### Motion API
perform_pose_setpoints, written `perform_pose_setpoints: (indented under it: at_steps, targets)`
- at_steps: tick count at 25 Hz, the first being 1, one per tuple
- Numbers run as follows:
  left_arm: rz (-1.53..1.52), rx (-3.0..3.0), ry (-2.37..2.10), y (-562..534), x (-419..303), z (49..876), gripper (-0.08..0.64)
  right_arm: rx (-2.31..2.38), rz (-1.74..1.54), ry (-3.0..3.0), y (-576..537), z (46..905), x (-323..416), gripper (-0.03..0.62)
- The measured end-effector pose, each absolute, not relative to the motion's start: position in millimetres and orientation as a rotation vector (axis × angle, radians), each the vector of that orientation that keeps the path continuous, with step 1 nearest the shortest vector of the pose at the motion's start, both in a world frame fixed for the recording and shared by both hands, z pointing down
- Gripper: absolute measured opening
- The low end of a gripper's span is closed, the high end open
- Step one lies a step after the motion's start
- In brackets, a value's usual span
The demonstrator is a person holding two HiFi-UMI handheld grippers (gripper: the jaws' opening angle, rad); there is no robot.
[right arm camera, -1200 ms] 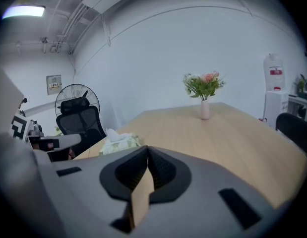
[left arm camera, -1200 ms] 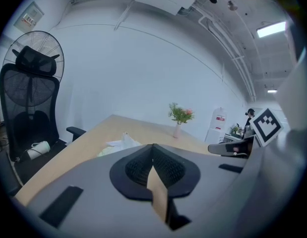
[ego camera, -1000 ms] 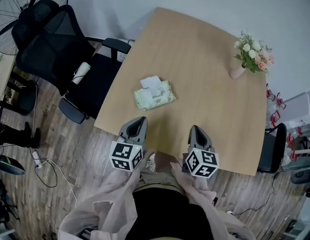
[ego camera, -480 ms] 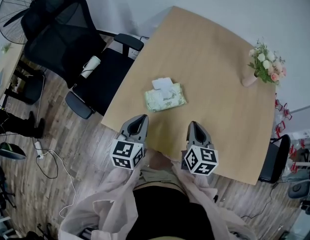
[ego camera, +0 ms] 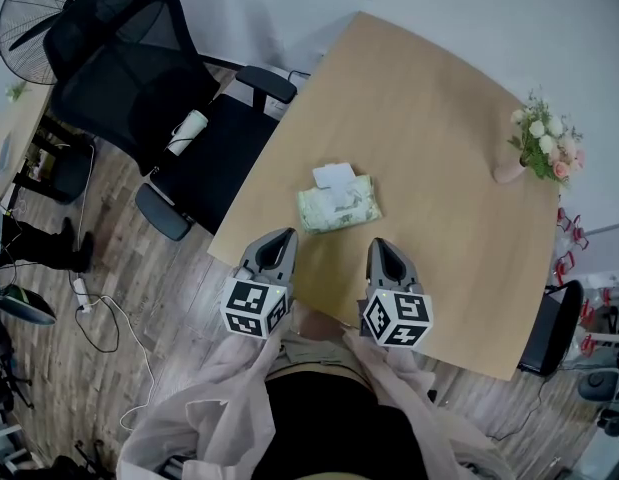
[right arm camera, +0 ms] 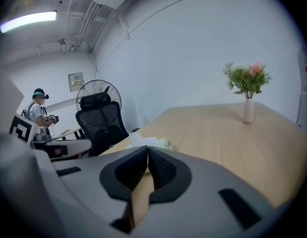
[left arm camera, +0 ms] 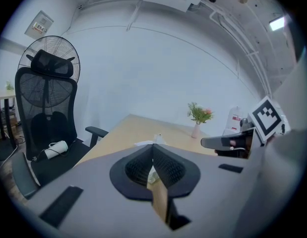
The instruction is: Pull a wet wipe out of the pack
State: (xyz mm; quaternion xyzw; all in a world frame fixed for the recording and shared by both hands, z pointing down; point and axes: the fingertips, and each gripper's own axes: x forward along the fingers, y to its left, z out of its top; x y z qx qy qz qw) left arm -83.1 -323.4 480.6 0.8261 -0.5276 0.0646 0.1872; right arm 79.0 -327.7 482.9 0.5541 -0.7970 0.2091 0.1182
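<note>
At the far left the fan (ego camera: 49,8) and the black office chair (ego camera: 139,78) stand off the table's corner, with a white thing lying on the seat that I cannot identify. Next comes the left gripper (ego camera: 279,240), its jaws pressed together with nothing between them, hovering over the near edge of the wooden table (ego camera: 429,118). Just beyond its tip lies the pack of wet wipes (ego camera: 337,204), flat on the tabletop, with a white piece (ego camera: 334,175) showing at its far end; whether that is the lifted flap or a wipe already poking out, I cannot tell. To the right the right gripper (ego camera: 381,245) is likewise closed and empty, level with its partner. Far right, the small vase of flowers (ego camera: 544,148) sits near the table's edge, well clear of everything. Compared with a second ago, both grippers have drawn nearer to the pack, the right one most, and the gap to it has shrunk, though neither touches it yet. To my eye the approach is nearly over and the pulling has not begun: the jaws must open before either can pin the pack or pinch the white piece.
</note>
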Motion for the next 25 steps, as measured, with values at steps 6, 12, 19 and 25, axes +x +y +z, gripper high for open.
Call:
perform_pose_setpoints:
  at_steps: [6, 12, 19, 25]
  targets:
    - [0.186, 2.3, -1.483, -334, -85, 488, 0.011, 1.547, 0.607, -2.355, -345, 485, 67, 0.012]
    - [0.187, 2.296, -1.468, -343, -80, 492, 0.011, 1.485, 0.618, -2.374, -360, 489, 58, 0.014]
    - [0.2, 2.283, -1.466, -351, -79, 497, 0.011, 1.419, 0.624, -2.395, -378, 493, 49, 0.022]
    - [0.204, 2.27, -1.472, -360, -82, 501, 0.011, 1.324, 0.575, -2.375, -391, 502, 42, 0.12]
